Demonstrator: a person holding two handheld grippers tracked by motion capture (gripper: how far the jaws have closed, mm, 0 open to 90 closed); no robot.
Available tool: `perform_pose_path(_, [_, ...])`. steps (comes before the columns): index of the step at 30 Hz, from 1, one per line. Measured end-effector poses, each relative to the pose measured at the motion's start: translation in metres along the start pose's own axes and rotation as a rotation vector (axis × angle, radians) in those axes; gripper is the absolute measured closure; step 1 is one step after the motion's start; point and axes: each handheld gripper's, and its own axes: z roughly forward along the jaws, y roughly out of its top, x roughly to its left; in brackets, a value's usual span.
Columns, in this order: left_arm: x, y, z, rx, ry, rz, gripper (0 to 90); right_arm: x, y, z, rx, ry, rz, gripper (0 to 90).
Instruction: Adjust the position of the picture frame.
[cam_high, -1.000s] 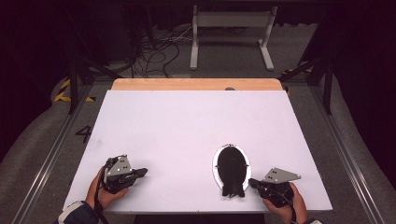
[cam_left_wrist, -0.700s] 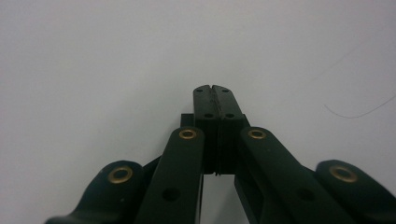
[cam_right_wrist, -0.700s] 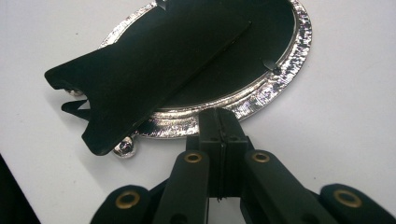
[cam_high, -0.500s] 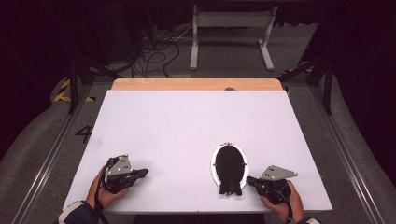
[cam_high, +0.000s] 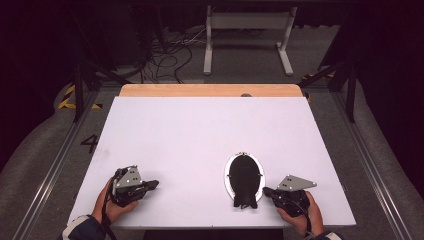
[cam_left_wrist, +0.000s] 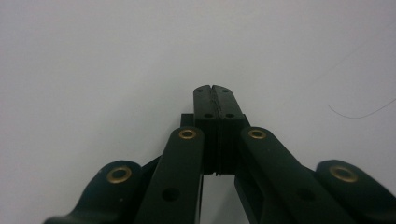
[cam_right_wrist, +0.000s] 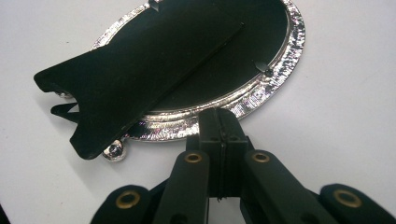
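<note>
Jaws of both grippers are pressed together and pinch nothing. Right gripper (cam_high: 266, 190) rests at the near edge of the surface (cam_high: 200, 130), its tip just beside the lower right rim of the frame (cam_high: 244, 176); in the right gripper view the shut tip (cam_right_wrist: 220, 122) lies at the silver rim, whether touching or just short of it cannot be told. The frame (cam_right_wrist: 261, 88) is an oval, silver-edged picture frame lying face down on the white surface, its black back stand (cam_right_wrist: 140, 70) resting across it and overhanging the near end. Left gripper (cam_high: 152, 184) lies well apart at the near left, over bare surface, tip (cam_left_wrist: 215, 100) closed.

Risks, as judged: with jaws shut, a forward nudge would slide the light frame across the smooth surface rather than grip it. Opening too late could knock the rim sideways. A grip on the loose stand alone could swing it on its hinge and leave the frame lying.
</note>
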Motion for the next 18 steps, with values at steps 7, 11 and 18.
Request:
perform_pose_path(7, [-0.0007,0.0008,0.001,0.002,-0.001,0.001,90.0,0.0002,0.0003,0.0007,-0.002,0.0,-0.001,90.0])
perform_pose_path(11, [-0.0001,0.0007,0.0012,0.002,0.001,-0.003,90.0,-0.0001,0.0008,0.0014,-0.004,0.002,-0.001,90.0])
perform_pose_path(18, [-0.0007,0.0009,0.0015,0.007,0.001,-0.002,89.5,-0.0008,0.0024,0.003,-0.002,0.008,-0.007,90.0])
